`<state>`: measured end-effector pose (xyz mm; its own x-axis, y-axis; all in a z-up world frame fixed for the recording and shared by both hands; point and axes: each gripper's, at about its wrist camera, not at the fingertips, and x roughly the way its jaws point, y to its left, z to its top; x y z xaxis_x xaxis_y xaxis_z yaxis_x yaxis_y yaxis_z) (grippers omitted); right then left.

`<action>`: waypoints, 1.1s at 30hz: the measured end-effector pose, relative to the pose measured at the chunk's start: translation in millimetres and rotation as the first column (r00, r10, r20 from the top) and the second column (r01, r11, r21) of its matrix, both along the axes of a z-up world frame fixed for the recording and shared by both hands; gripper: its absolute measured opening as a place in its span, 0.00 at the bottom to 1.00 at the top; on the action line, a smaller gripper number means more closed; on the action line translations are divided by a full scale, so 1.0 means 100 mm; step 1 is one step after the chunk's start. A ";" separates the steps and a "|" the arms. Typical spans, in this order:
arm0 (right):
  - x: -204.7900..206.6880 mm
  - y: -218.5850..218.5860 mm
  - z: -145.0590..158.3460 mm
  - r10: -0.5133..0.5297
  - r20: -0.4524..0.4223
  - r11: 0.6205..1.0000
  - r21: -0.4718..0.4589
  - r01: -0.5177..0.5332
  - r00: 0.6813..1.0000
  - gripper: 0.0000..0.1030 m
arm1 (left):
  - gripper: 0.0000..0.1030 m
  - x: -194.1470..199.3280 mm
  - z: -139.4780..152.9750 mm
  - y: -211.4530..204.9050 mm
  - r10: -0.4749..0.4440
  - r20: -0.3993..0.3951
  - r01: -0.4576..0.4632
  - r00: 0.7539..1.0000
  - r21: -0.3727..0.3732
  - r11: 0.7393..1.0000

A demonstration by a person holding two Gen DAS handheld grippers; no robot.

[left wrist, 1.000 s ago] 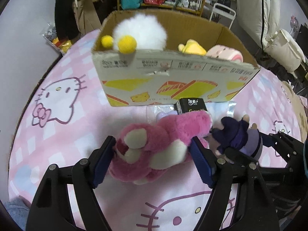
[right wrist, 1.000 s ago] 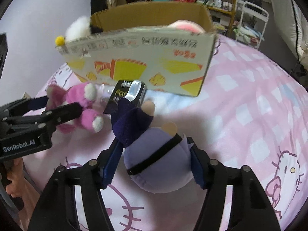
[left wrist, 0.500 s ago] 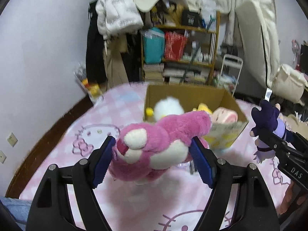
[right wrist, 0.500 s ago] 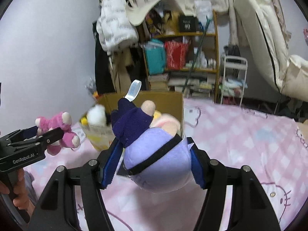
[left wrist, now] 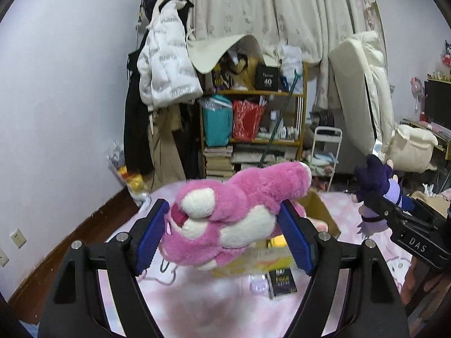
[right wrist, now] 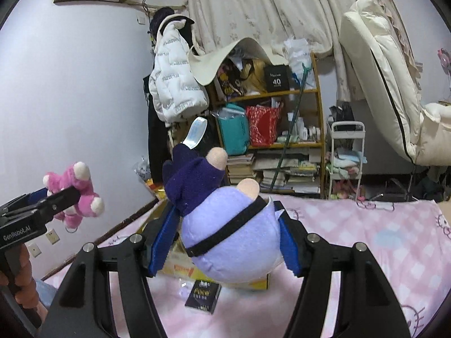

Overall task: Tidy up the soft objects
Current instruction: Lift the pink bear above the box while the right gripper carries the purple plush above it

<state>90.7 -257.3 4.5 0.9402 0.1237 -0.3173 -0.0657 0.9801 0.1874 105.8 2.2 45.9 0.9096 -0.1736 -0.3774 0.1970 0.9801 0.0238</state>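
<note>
A: While both toys hung above the bed, how much looked sorted?

B: Not finished, I judged. The pink bear (left wrist: 234, 214) and the purple doll (right wrist: 225, 225) were both in the air, not yet in the cardboard box (left wrist: 321, 214), which sat below them, toward twelve o'clock. A small black packet (right wrist: 203, 295) lay on the pink blanket (right wrist: 366, 239) at six o'clock from the doll.

A: And the grippers?

B: The left gripper (left wrist: 225, 236) was clamped on the bear, pads pressing its sides. The right gripper (right wrist: 225, 242) squeezed the doll's round body likewise.
</note>
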 end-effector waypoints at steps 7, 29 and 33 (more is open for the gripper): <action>0.22 -0.03 0.29 0.007 0.044 0.999 -0.041 -0.006 0.999 0.68 | 0.75 0.21 0.23 -0.11 0.004 0.058 -0.005 0.998 0.009 1.000; 0.63 -0.05 0.16 0.043 0.055 0.999 -0.013 -0.043 0.998 0.68 | 0.75 0.62 0.14 -0.44 -0.007 0.138 0.001 0.990 0.041 0.999; 0.67 -0.07 0.12 0.041 0.050 0.999 -0.009 -0.040 0.998 0.68 | 0.75 0.73 0.08 -0.46 -0.004 0.118 -0.001 0.993 0.042 0.999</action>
